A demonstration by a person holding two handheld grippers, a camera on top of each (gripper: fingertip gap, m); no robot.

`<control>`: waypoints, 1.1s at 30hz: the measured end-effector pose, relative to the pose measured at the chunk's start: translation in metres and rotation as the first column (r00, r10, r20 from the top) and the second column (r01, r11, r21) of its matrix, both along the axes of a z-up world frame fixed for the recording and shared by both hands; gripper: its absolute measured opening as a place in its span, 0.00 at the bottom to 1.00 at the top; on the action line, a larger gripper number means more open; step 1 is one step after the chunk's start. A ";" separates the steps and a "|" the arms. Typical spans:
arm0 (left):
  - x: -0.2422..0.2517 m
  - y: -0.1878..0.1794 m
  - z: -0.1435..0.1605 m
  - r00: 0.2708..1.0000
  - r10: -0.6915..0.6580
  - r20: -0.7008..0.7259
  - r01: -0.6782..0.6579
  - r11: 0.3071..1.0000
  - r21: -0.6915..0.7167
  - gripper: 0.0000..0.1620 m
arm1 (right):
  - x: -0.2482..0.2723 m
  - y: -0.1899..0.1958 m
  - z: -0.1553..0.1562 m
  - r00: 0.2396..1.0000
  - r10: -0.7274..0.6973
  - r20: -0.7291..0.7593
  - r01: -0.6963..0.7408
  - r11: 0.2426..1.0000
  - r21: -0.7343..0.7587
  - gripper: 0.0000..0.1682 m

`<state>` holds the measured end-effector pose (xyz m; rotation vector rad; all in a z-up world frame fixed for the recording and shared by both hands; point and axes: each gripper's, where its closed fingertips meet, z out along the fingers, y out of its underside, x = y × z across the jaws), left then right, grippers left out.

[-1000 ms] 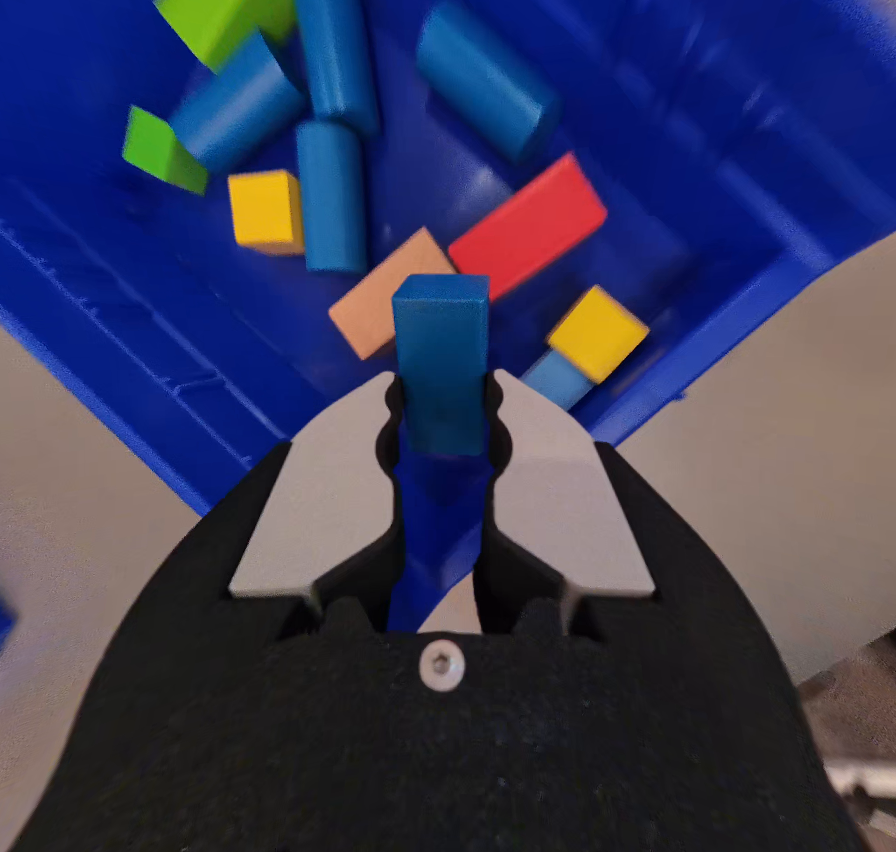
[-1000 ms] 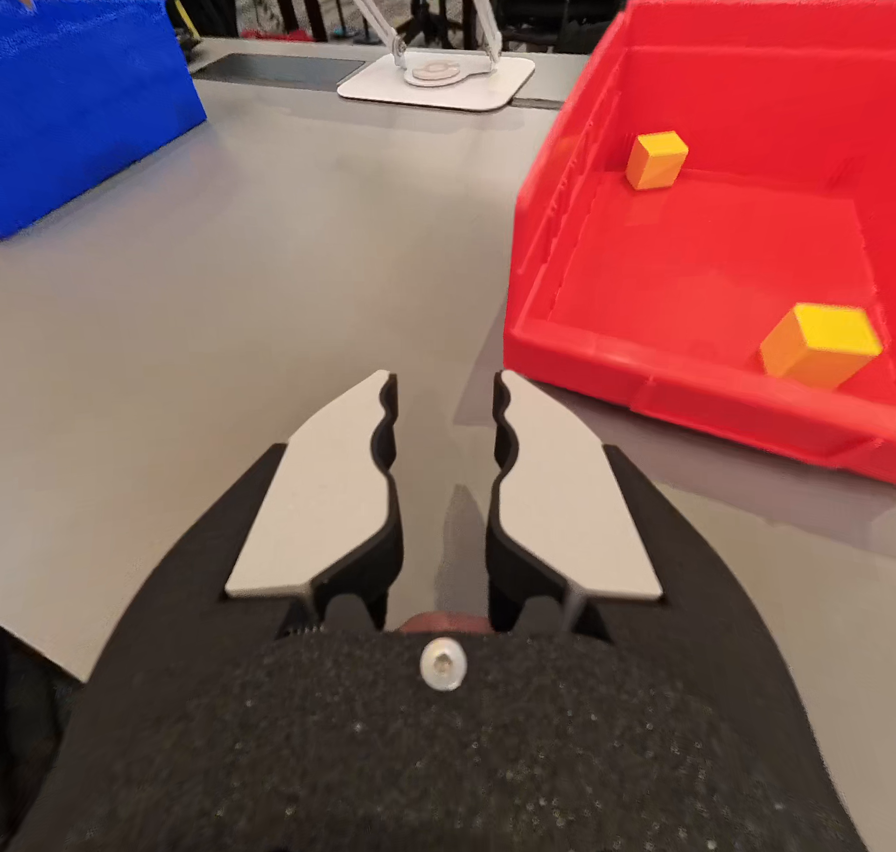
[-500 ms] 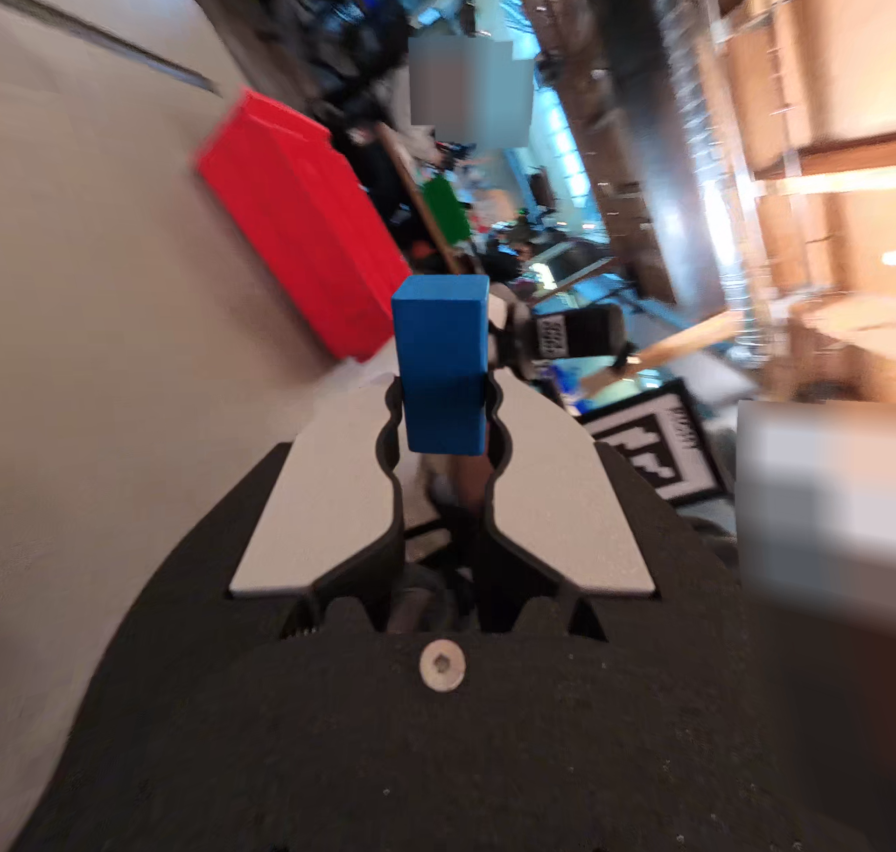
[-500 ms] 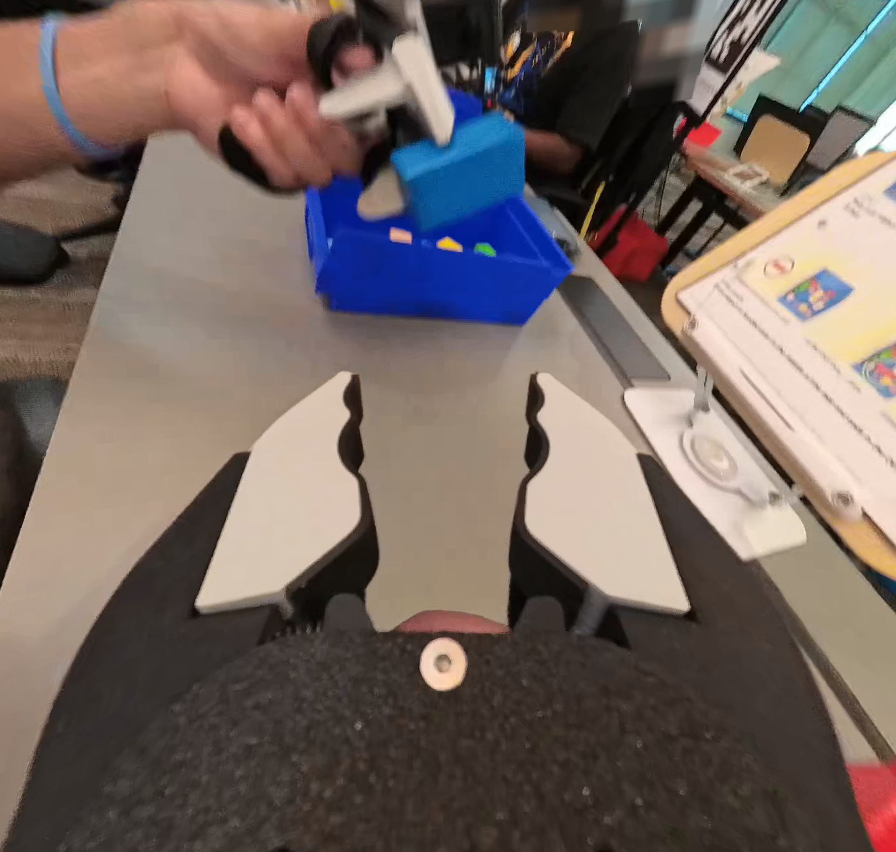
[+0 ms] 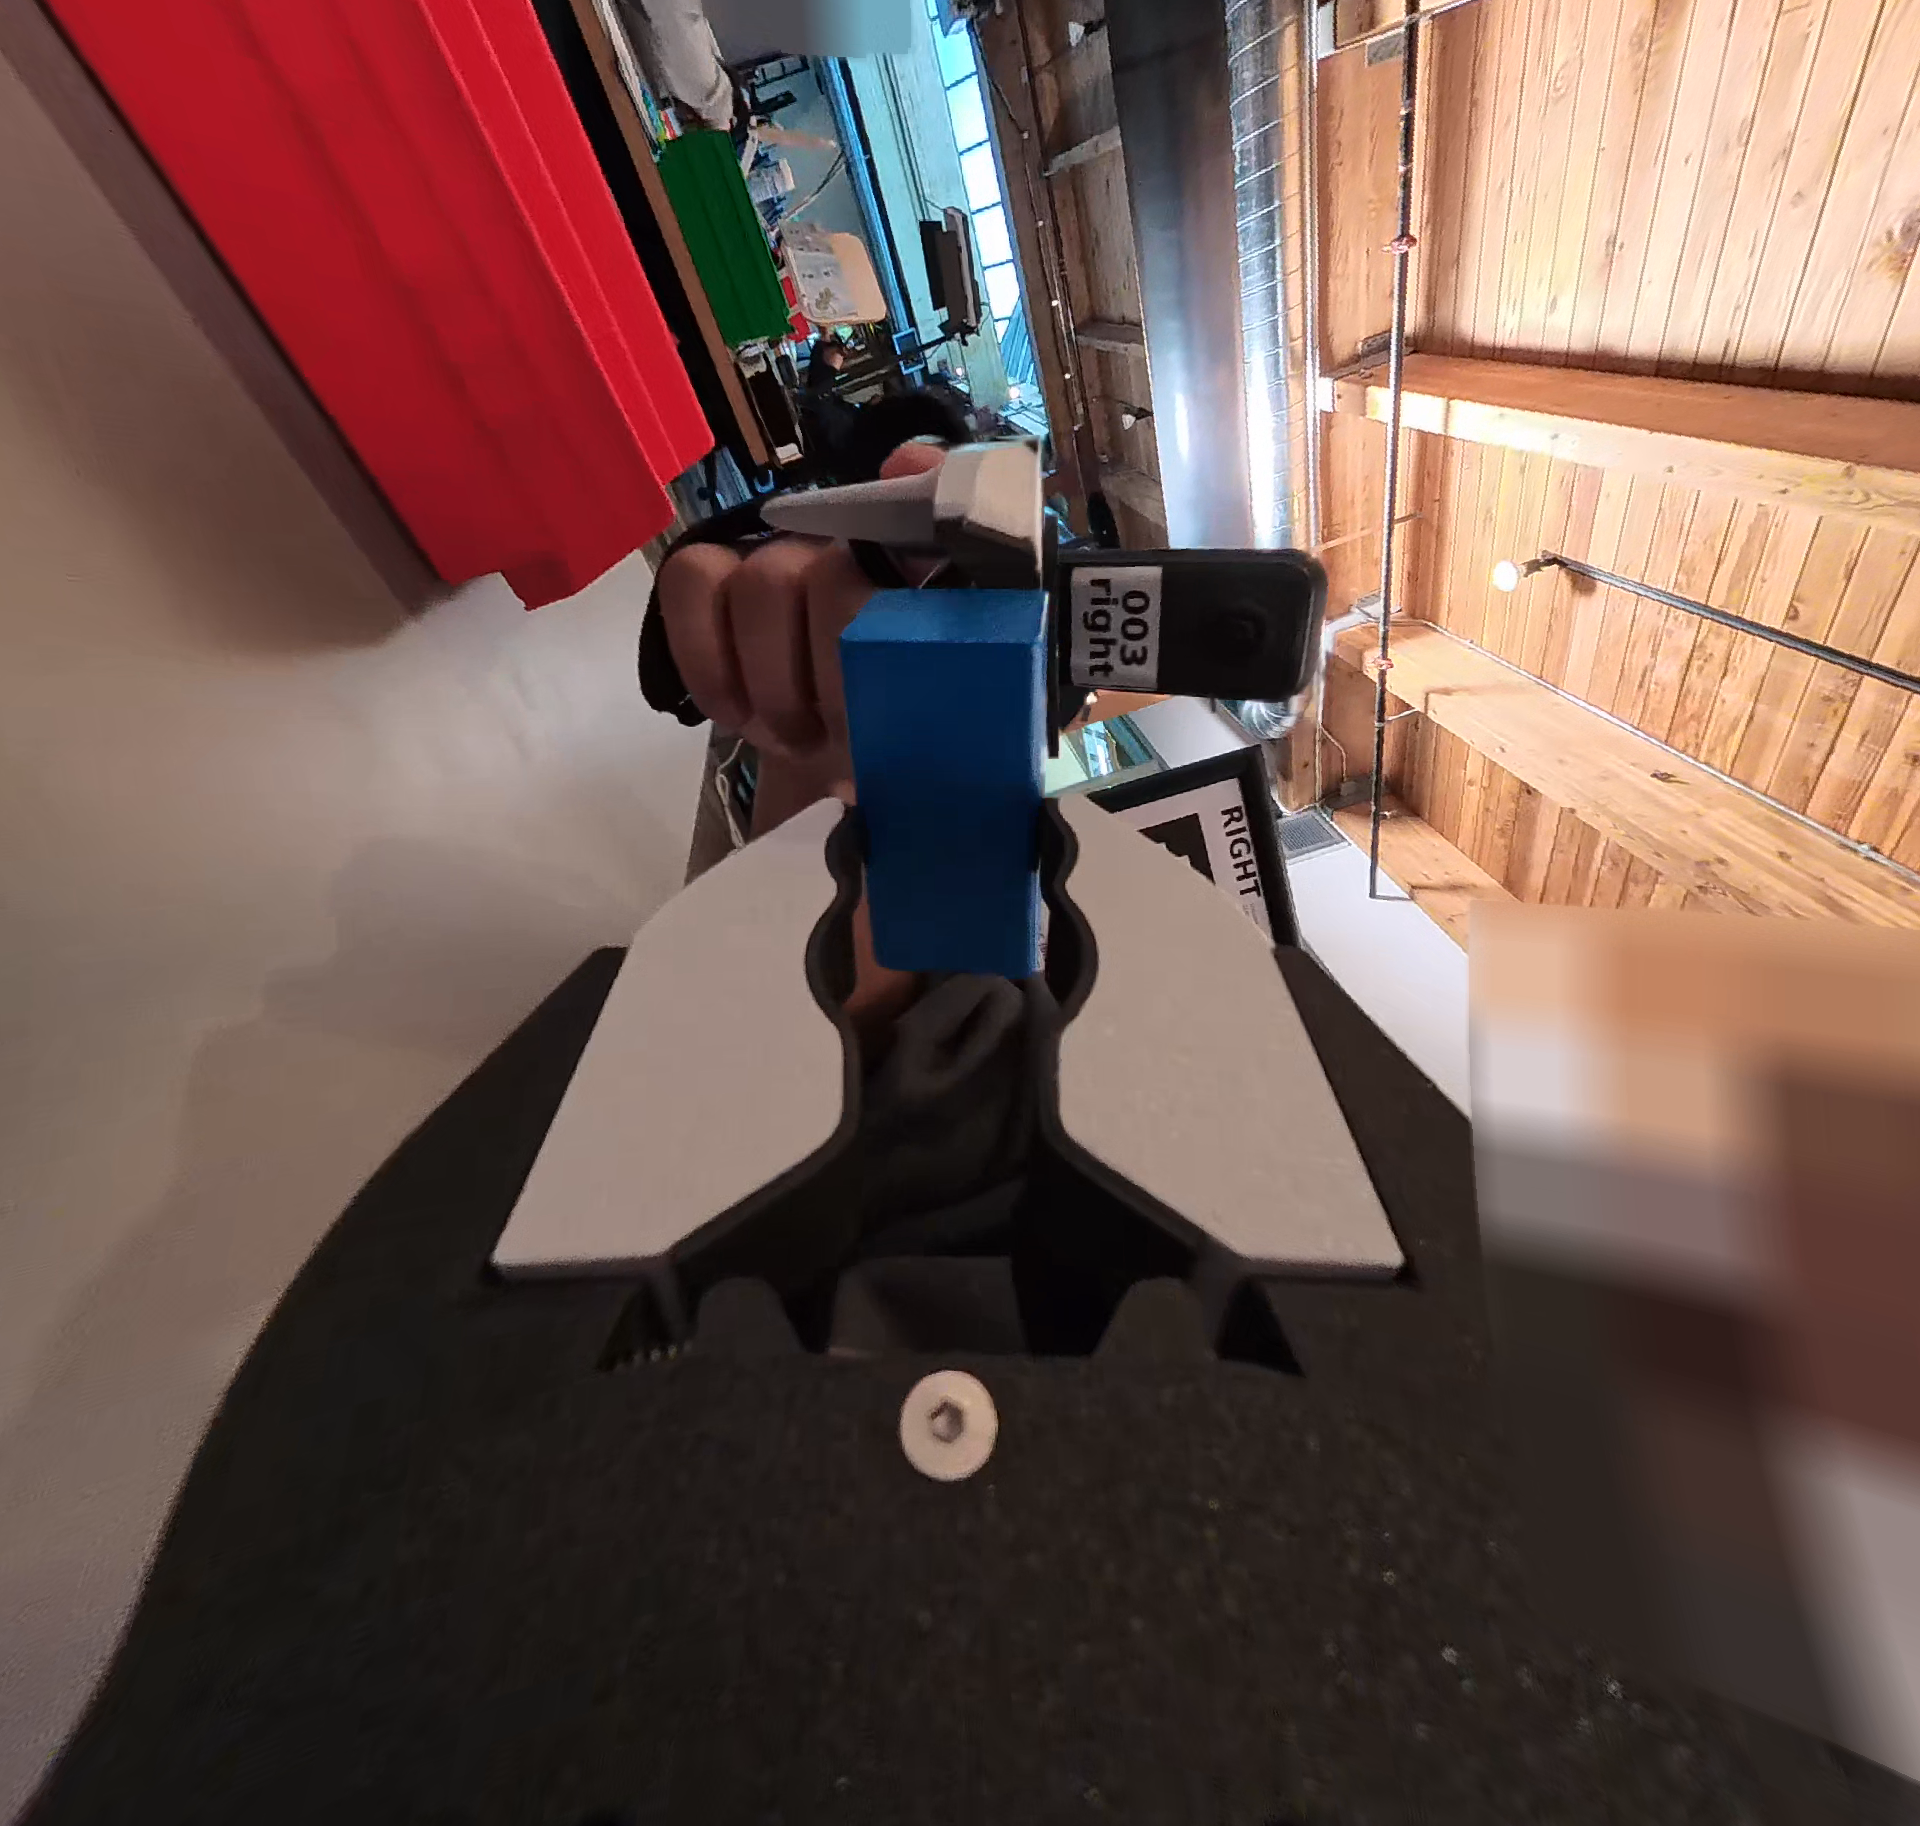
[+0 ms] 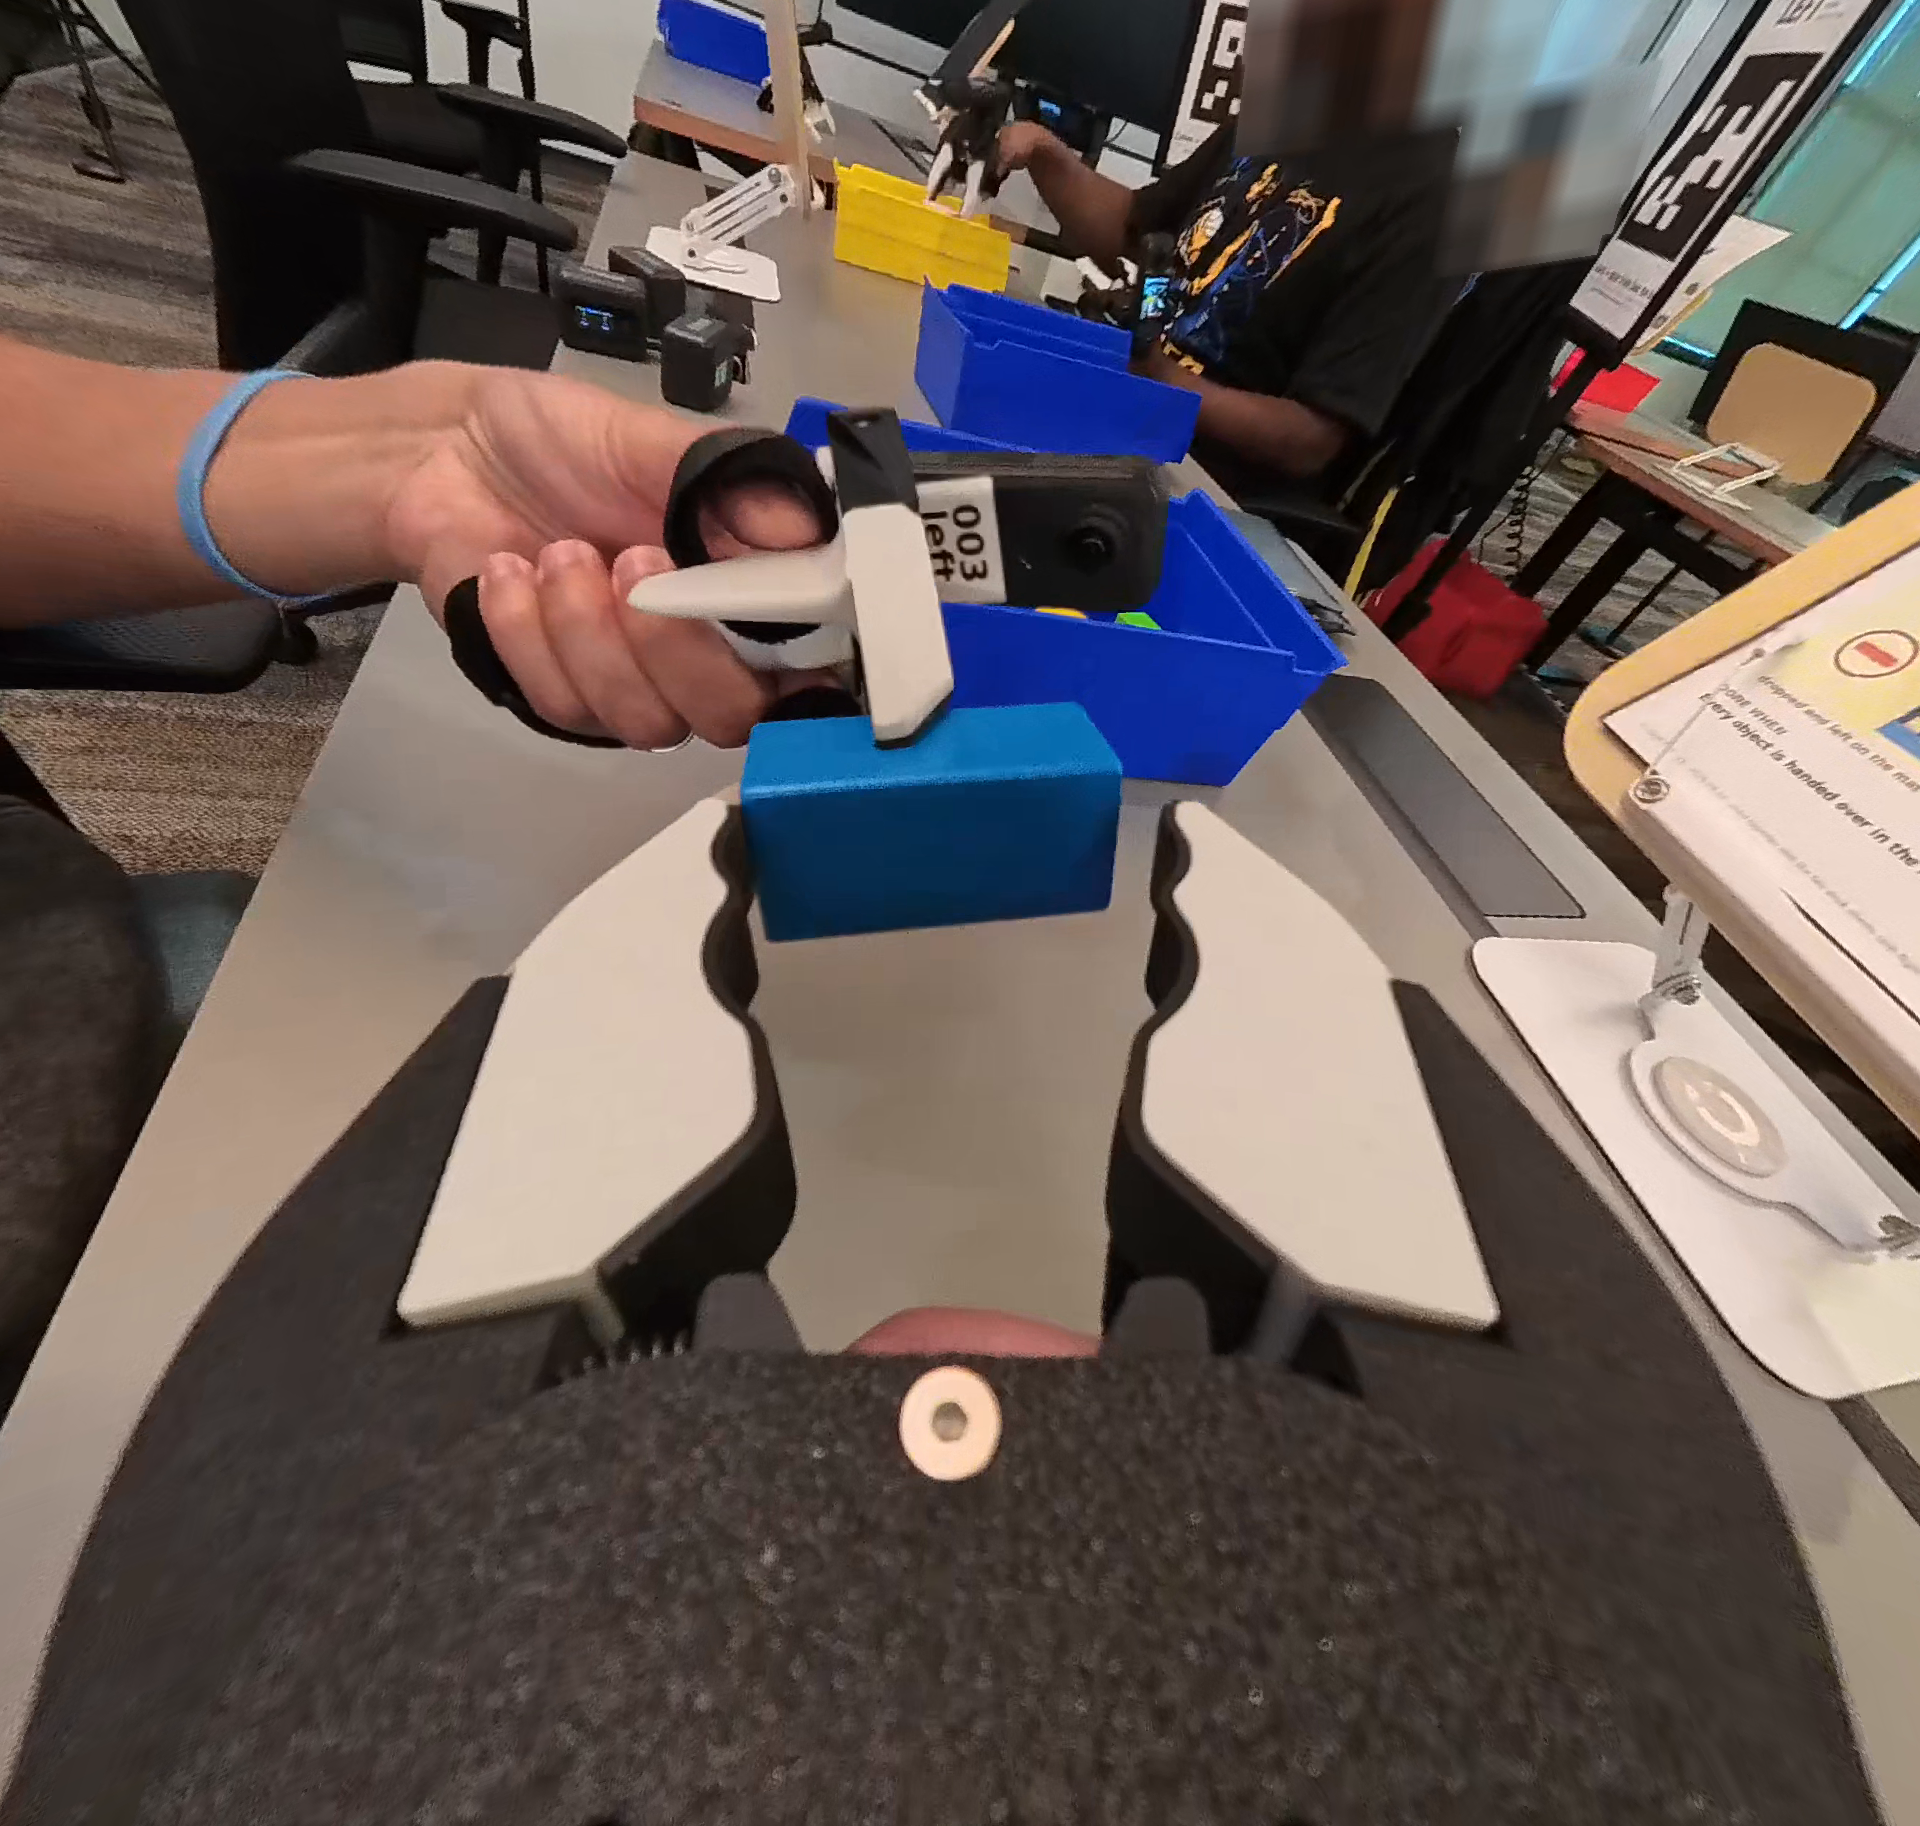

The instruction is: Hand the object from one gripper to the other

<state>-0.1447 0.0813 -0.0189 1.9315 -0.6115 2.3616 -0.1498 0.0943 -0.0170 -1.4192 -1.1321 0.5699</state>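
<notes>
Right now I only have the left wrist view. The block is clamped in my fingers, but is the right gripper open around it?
Observer: Yes, it's open. The right gripper has the blue block lying crosswise between its fingertips.
Operator: Contact on both ends?
Observer: No. The block's left end sits against one finger, and a gap shows at the other end.
Operator: Anything past the block?
Observer: Only the grey table shows between the fingers. The blue bin stands farther back.
</notes>
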 end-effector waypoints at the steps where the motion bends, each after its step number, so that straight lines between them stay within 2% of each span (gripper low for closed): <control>1: 0.000 -0.001 0.000 1.000 -0.004 0.006 0.004 1.000 -0.008 0.20 | -0.001 -0.001 0.000 1.000 0.008 0.002 -0.008 1.000 -0.005 0.44; 3: 0.000 -0.002 0.001 1.000 -0.010 0.012 0.010 1.000 -0.016 0.20 | -0.003 -0.005 0.000 1.000 0.026 0.006 -0.026 1.000 -0.008 0.40; 7: 0.001 -0.005 0.005 0.999 -0.014 0.032 0.014 1.000 -0.013 0.20 | -0.003 -0.007 0.003 1.000 0.029 0.002 -0.029 1.000 -0.009 0.40; 9: 0.000 -0.010 0.011 0.997 -0.027 0.066 0.023 0.998 0.055 0.20 | -0.002 -0.010 0.010 0.999 0.034 -0.010 -0.034 0.999 -0.003 0.40; 10: -0.003 -0.015 0.014 0.997 -0.041 0.071 0.035 0.995 0.091 0.22 | 0.000 -0.011 0.013 0.999 0.034 -0.012 -0.034 0.999 -0.016 0.40; 12: -0.012 -0.021 0.017 0.997 -0.044 0.064 0.034 0.990 0.140 0.38 | 0.012 -0.011 0.021 1.000 -0.001 0.003 0.001 1.000 -0.031 0.40; 15: -0.039 -0.026 0.002 0.993 0.098 -0.061 -0.076 0.955 0.286 0.38 | 0.066 0.005 0.036 0.973 -0.215 0.085 0.215 0.977 0.016 0.40; 18: -0.074 -0.035 -0.019 0.952 0.255 -0.172 -0.129 0.838 0.530 0.34 | 0.159 0.029 0.045 0.857 -0.501 0.119 0.503 0.864 0.016 0.40; 20: -0.098 -0.035 -0.041 0.894 0.392 -0.218 -0.165 0.739 0.653 0.34 | 0.223 0.037 0.025 0.759 -0.624 0.185 0.643 0.764 -0.060 0.40; 22: -0.124 -0.031 -0.067 0.804 0.538 -0.251 -0.184 0.628 0.756 0.33 | 0.278 0.036 -0.017 0.661 -0.680 0.317 0.747 0.638 -0.188 0.40; 24: -0.149 -0.025 -0.090 0.702 0.668 -0.248 -0.186 0.508 0.841 0.31 | 0.318 0.028 -0.064 0.569 -0.664 0.485 0.819 0.510 -0.264 0.40; 26: -0.168 -0.021 -0.105 0.620 0.749 -0.234 -0.180 0.426 0.887 0.31 | 0.330 0.017 -0.102 0.544 -0.578 0.608 0.834 0.453 -0.315 0.40; 28: -0.176 -0.018 -0.112 0.579 0.784 -0.221 -0.183 0.390 0.903 0.30 | 0.323 0.009 -0.127 0.569 -0.473 0.673 0.812 0.453 -0.368 0.40; 33: -0.178 -0.014 -0.105 0.602 0.774 -0.199 -0.230 0.406 0.885 0.31 | 0.307 0.011 -0.155 0.545 -0.332 0.770 0.814 0.430 -0.391 0.40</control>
